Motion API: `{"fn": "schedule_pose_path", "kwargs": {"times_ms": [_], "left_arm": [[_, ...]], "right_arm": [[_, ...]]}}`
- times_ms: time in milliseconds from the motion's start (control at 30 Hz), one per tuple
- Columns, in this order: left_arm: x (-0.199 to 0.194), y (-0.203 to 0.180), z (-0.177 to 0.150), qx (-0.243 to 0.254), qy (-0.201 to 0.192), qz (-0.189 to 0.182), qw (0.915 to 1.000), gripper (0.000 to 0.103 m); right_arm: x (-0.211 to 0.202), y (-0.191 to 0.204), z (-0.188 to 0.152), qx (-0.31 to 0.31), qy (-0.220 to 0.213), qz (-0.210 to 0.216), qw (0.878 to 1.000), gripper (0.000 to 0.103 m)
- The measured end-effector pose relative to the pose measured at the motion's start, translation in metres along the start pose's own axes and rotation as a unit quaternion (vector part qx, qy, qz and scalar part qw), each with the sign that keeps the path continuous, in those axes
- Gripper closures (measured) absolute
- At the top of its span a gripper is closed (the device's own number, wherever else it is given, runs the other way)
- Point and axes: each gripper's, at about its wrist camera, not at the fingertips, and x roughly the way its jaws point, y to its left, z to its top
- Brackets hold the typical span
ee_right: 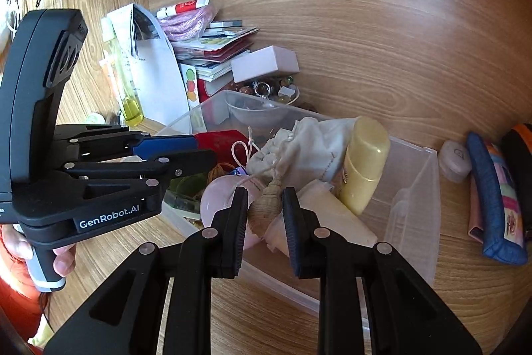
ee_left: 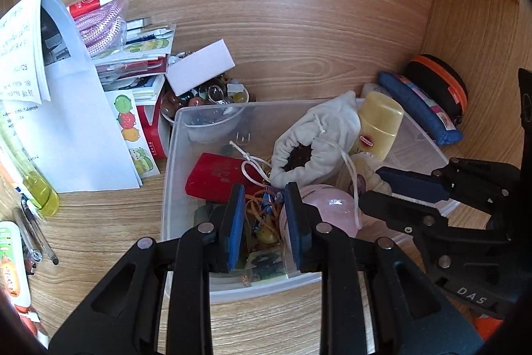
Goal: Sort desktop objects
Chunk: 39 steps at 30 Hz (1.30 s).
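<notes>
A clear plastic bin [ee_left: 173, 155] [ee_right: 429, 188] sits on the wooden desk, holding a white drawstring pouch [ee_left: 316, 135] [ee_right: 312, 148], a yellow bottle [ee_left: 379, 125] [ee_right: 365, 162], a red box [ee_left: 216, 175], a pink ball [ee_left: 332, 212] [ee_right: 219, 192] and small trinkets. My left gripper [ee_left: 266, 222] hovers open over the bin's near end above orange string bits. My right gripper [ee_right: 264, 218] is over the bin with a tan spiral shell [ee_right: 264, 205] between its jaws; contact is unclear. The right gripper also shows in the left wrist view [ee_left: 399, 188].
A stack of papers, booklets and a pink cord [ee_left: 99, 22] stands left of the bin. A bowl of marbles [ee_left: 206, 95] with a white box [ee_left: 199, 65] is behind it. A blue pouch [ee_right: 495, 192], black-orange case [ee_left: 439, 85], pens [ee_left: 36, 232] lie around.
</notes>
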Motion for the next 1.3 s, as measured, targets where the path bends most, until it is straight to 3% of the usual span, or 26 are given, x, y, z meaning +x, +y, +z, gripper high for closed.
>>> {"fn": "schedule_pose_path", "kwargs": {"times_ms": [133, 267, 367, 567, 833, 1000, 1067, 1133, 1300], "left_arm": [[-0.003, 0.007, 0.000, -0.016, -0.006, -0.001, 0.9999, 0.077], [-0.004, 0.011, -0.001, -0.022, -0.009, 0.004, 0.9997, 0.062], [-0.006, 0.012, -0.001, -0.022, -0.015, 0.005, 0.9996, 0.055], [-0.009, 0.007, -0.002, -0.008, -0.030, 0.016, 0.9994, 0.040], [-0.007, 0.002, -0.004, 0.008, -0.028, 0.023, 0.9993, 0.029], [-0.019, -0.001, -0.006, 0.011, -0.025, 0.032, 0.9991, 0.025], [-0.030, -0.003, -0.007, 0.011, -0.038, 0.046, 0.9982, 0.009], [-0.040, -0.006, -0.009, 0.014, -0.052, 0.054, 0.9971, 0.007], [-0.064, -0.017, -0.012, 0.020, -0.066, 0.056, 0.9960, 0.005]], "right_arm": [[-0.001, 0.003, 0.001, -0.011, 0.001, -0.005, 1.000, 0.082], [-0.003, 0.000, 0.001, -0.007, -0.001, 0.004, 1.000, 0.077], [-0.007, 0.000, 0.001, -0.008, -0.011, -0.009, 1.000, 0.059], [-0.014, -0.005, 0.002, 0.000, -0.027, -0.024, 0.999, 0.049], [-0.020, -0.011, 0.005, 0.008, -0.037, -0.053, 0.998, 0.021], [-0.027, -0.015, 0.007, 0.015, -0.036, -0.066, 0.997, 0.017], [-0.031, -0.017, 0.006, 0.020, -0.033, -0.073, 0.997, 0.014], [-0.037, -0.017, 0.004, 0.024, -0.033, -0.089, 0.995, 0.005], [-0.060, -0.017, -0.001, 0.033, -0.050, -0.099, 0.993, 0.000]]}}
